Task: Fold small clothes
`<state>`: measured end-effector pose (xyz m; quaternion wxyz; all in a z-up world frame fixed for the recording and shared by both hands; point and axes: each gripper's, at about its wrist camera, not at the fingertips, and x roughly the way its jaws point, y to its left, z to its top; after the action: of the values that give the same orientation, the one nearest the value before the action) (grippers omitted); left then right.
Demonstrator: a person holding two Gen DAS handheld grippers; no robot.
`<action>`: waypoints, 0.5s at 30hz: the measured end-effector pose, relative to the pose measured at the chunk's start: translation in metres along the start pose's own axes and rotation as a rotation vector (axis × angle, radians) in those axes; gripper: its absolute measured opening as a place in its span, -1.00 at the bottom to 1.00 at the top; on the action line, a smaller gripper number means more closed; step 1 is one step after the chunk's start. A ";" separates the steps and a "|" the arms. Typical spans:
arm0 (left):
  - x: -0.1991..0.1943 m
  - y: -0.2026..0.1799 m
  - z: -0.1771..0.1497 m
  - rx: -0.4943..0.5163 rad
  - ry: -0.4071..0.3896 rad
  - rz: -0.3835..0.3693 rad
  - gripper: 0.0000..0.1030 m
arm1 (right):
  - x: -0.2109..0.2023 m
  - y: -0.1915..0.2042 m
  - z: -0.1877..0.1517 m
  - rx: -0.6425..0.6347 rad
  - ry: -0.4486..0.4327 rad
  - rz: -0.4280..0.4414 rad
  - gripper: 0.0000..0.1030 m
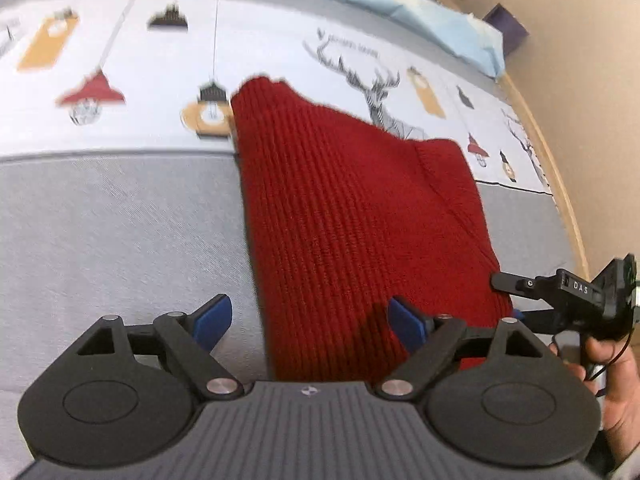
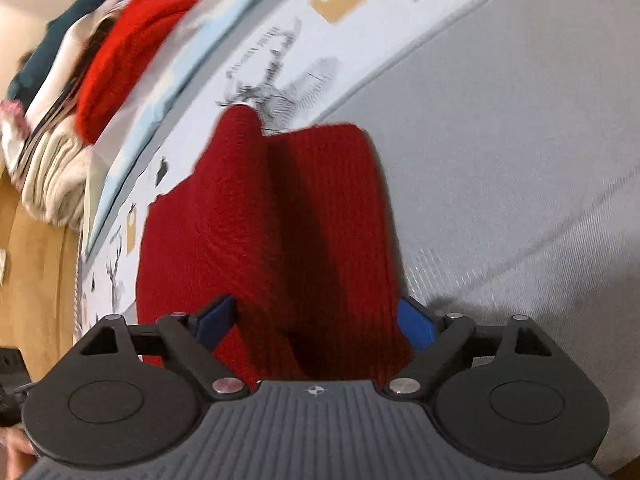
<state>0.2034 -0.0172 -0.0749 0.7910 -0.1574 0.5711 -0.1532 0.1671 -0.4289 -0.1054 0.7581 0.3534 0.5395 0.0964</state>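
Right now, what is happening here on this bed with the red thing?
A person is folding a red knitted garment on a bed cover printed with lamps and deer, using a hand-held gripper in each hand. Both the left gripper and the right gripper stand open at the near edge of the garment; neither grips it. It lies folded into a narrow strip. A pile of other clothes waits at the far side.

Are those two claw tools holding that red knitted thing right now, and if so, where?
Nothing is held. The left gripper and right gripper both stand open, pads clear of the red knitted garment lying on the bed.
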 end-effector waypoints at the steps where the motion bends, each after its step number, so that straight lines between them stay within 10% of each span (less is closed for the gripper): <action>1: 0.008 0.002 0.004 -0.019 0.027 -0.010 0.74 | 0.002 -0.003 0.001 0.022 0.007 0.007 0.78; 3: 0.024 0.012 0.011 -0.091 0.059 -0.047 0.98 | 0.007 -0.005 0.002 0.038 0.015 0.014 0.80; 15: 0.080 0.026 0.025 -0.243 0.059 -0.178 1.00 | 0.042 0.009 0.007 0.031 0.055 0.007 0.94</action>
<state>0.2532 -0.0255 -0.1467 0.7323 -0.2973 0.5921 -0.1571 0.1923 -0.4033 -0.1295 0.7372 0.3641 0.5603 0.1001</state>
